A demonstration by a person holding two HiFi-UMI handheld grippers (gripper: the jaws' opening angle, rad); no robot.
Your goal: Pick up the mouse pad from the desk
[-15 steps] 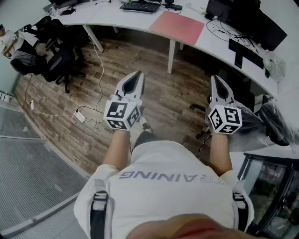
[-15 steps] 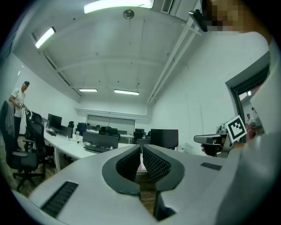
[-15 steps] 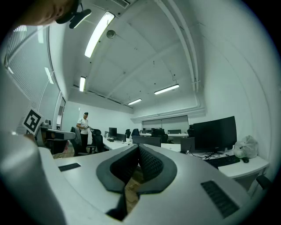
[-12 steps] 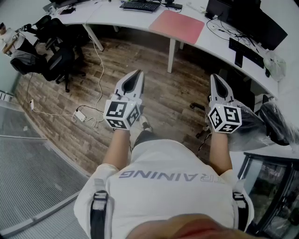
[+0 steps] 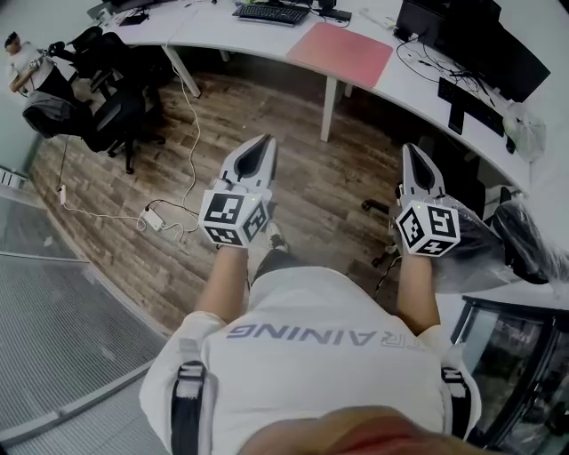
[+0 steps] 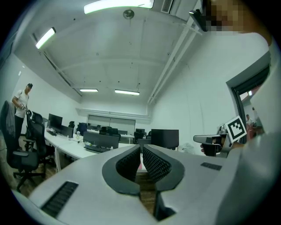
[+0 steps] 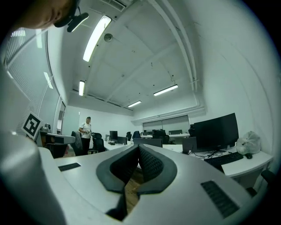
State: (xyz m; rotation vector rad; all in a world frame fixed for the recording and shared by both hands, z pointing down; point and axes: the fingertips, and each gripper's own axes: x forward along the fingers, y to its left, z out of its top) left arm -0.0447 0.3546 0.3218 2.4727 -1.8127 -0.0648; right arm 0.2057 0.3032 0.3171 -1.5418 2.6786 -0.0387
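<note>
1. Grey and white, the left hand-held gripper (image 5: 263, 142) is clenched on nothing, its ribbed black pads (image 6: 154, 165) pressed together. It points level above the wooden floor (image 5: 338, 187).
2. The right hand-held gripper (image 5: 412, 151) is also clenched and empty, level alongside the left one.
3. The pink mouse pad (image 5: 342, 51) lies flat on the white bench (image 5: 213, 31). It is well ahead of both tips, between their two lines, and touches neither.
4. A black keyboard (image 5: 271, 12) lies on the bench to the left of the pad, and dark monitors (image 5: 484, 40) stand to its right.
5. Compared with the earlier frames, both hand-held grippers keep the same pose and stay clenched. The pad has not moved on the bench; only the head view has shifted slightly.
</note>
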